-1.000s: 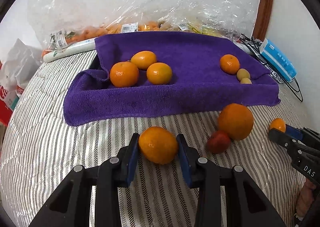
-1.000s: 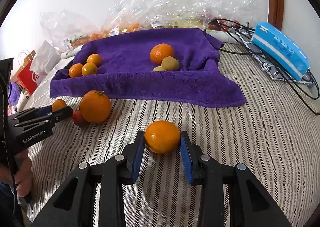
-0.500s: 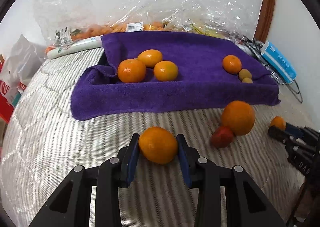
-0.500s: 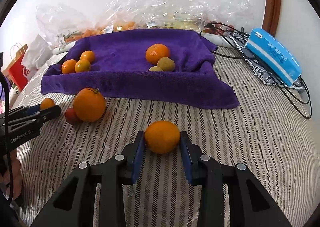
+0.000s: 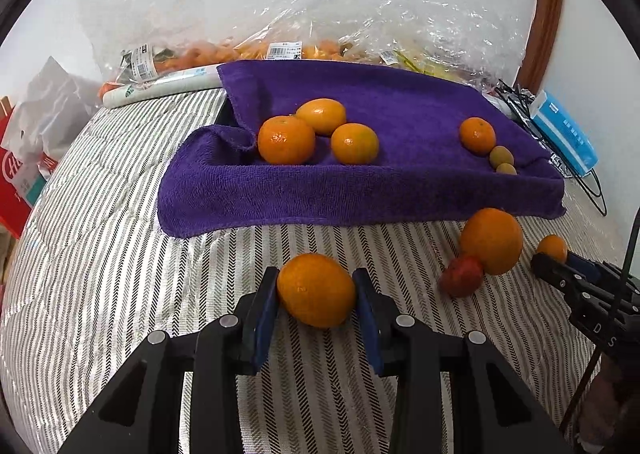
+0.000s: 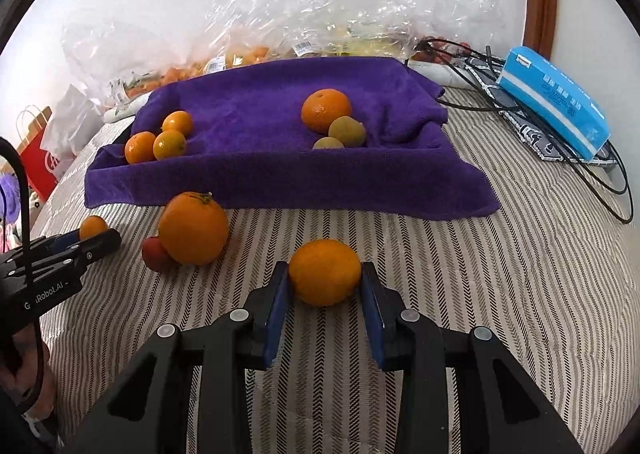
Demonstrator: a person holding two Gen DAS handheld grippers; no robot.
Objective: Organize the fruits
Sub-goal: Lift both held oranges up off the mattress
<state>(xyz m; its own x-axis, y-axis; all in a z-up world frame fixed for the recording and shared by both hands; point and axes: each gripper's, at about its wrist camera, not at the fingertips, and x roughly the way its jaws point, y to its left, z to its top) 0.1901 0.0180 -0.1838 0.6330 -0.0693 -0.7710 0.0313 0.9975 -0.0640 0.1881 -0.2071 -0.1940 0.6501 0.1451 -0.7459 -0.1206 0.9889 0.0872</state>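
Partly hidden red fruit behind large orange

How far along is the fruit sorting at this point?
Partly done. On the purple towel, three mandarins sit grouped at one end, another mandarin with two small greenish fruits at the other. The left gripper and right gripper each clamp an orange. A large orange and a red fruit remain on the striped cover.

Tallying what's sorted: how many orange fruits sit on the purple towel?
4 on the purple towel: a left cluster of three, one orange right, beside greenish fruits. None evidently hidden.
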